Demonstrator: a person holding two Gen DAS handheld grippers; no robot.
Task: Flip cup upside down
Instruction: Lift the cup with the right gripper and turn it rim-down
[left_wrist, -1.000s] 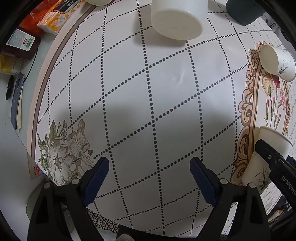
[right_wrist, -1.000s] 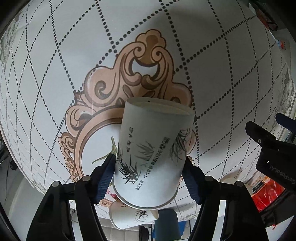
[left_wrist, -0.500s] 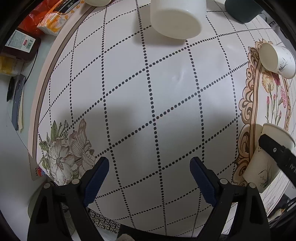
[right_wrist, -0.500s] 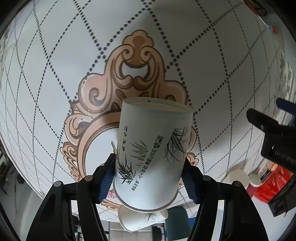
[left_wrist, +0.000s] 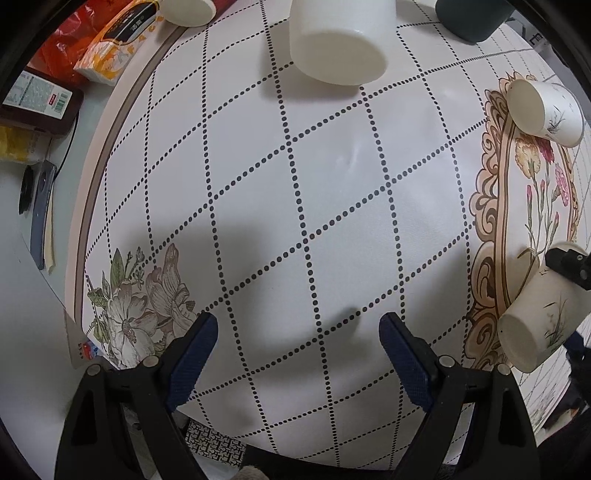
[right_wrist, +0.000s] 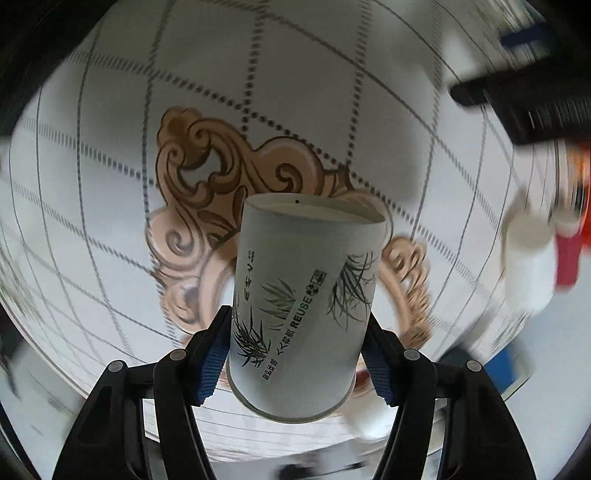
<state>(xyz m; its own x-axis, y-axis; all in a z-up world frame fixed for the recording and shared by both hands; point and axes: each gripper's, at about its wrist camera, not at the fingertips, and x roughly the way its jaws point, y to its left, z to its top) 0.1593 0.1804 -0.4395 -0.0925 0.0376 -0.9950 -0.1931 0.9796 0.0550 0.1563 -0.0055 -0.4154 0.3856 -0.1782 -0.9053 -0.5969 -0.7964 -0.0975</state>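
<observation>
Between the right fingers: the paper cup (right_wrist: 303, 306) is held clear above the counter (left_wrist: 295, 184), tilted, mid-flip by the look of it.
Handling: judged light, thin-walled and easily crushed; gentle pressure on the mid-wall is advised.
Right gripper (right_wrist: 295, 354): closed on the cup, fingers (right_wrist: 212, 363) pressed against opposite walls near the rim.
Left gripper (left_wrist: 297, 350): spread wide, nothing held, nothing touched.
</observation>
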